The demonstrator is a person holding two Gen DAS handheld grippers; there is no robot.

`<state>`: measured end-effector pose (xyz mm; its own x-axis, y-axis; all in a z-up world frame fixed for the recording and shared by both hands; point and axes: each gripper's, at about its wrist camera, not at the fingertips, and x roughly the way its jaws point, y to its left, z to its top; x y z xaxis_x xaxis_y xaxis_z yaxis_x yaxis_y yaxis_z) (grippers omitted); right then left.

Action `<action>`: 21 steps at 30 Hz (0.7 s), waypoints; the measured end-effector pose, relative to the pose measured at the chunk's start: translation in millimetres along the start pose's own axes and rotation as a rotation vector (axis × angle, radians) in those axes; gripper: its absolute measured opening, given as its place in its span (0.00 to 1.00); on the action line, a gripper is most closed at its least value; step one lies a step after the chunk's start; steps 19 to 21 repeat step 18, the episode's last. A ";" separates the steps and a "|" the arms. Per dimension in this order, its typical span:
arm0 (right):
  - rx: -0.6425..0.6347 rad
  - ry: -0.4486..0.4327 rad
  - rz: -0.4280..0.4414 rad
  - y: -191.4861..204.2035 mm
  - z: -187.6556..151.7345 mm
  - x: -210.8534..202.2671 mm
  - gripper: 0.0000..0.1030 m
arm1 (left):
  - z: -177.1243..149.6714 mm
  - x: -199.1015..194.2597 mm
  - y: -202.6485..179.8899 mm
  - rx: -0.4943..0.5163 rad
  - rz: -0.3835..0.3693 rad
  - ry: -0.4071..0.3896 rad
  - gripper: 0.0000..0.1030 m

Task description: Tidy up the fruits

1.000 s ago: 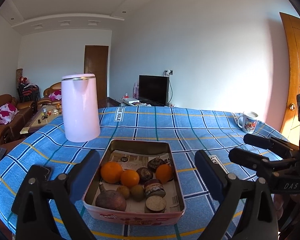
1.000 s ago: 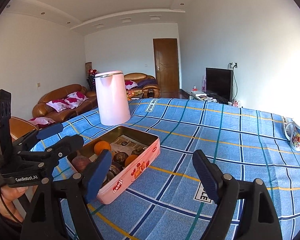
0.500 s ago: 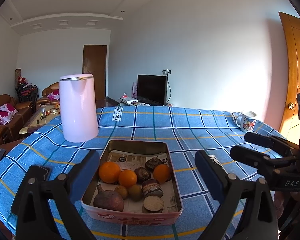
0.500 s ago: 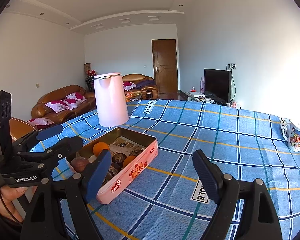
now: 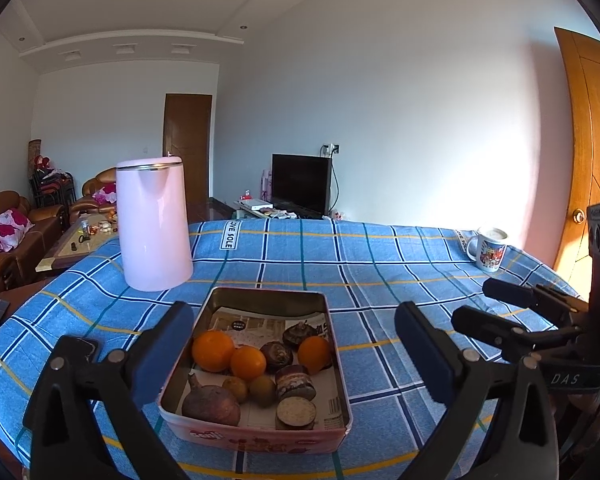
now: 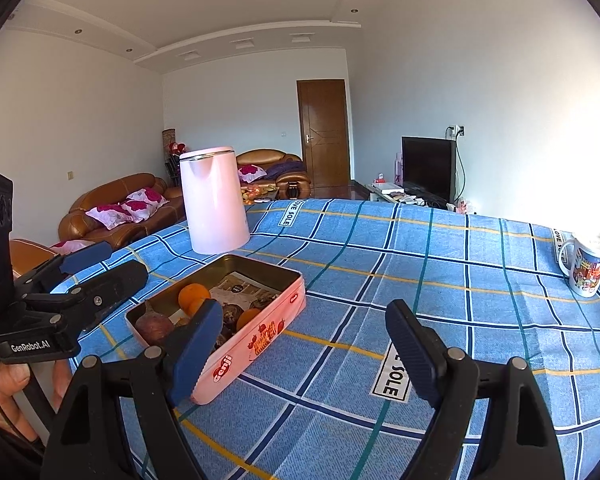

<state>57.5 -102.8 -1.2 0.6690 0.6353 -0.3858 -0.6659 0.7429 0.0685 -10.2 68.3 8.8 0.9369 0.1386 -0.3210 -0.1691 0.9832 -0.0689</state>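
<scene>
I held my left hand-held gripper point(image 5: 294, 354) and right hand-held gripper point(image 6: 304, 354) spread wide and empty, poised low. The fruits point(image 5: 256, 364) lay together in the pink tin point(image 5: 260, 438) on the blue checked surface point(image 6: 420, 264); beyond stood a pink kettle point(image 5: 152, 224), a mug point(image 6: 588, 266), sofas.

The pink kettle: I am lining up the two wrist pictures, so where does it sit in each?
Left wrist: pink kettle upper left, behind the tin.
Right wrist: pink kettle left of centre, beyond the tin.
Shared landmark: the mug at the table's far right.
</scene>
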 end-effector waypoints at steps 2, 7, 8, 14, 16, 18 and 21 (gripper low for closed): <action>-0.001 0.005 0.001 -0.8 -1.1 1.5 0.82 | 0.1 0.3 -2.2 0.004 -0.003 0.003 1.00; 0.004 0.009 -0.001 -3.4 -3.8 1.7 0.82 | -0.2 0.2 -2.3 -0.012 -0.029 0.000 1.00; 0.006 0.010 -0.002 -4.1 -4.2 1.3 0.82 | -0.3 0.3 -2.8 -0.009 -0.030 0.000 1.00; 0.028 0.015 -0.014 -13.5 -8.6 2.1 0.82 | -2.7 1.4 -9.2 0.021 -0.019 0.005 1.00; 0.032 0.017 -0.018 -17.3 -9.6 1.7 0.82 | -3.1 1.6 -10.9 0.029 -0.011 0.006 1.00; 0.034 0.016 -0.031 -22.5 -9.6 0.2 0.82 | -3.1 0.7 -10.5 0.033 -0.003 0.004 1.00; 0.034 0.016 -0.031 -22.5 -9.6 0.2 0.82 | -3.1 0.7 -10.5 0.033 -0.003 0.004 1.00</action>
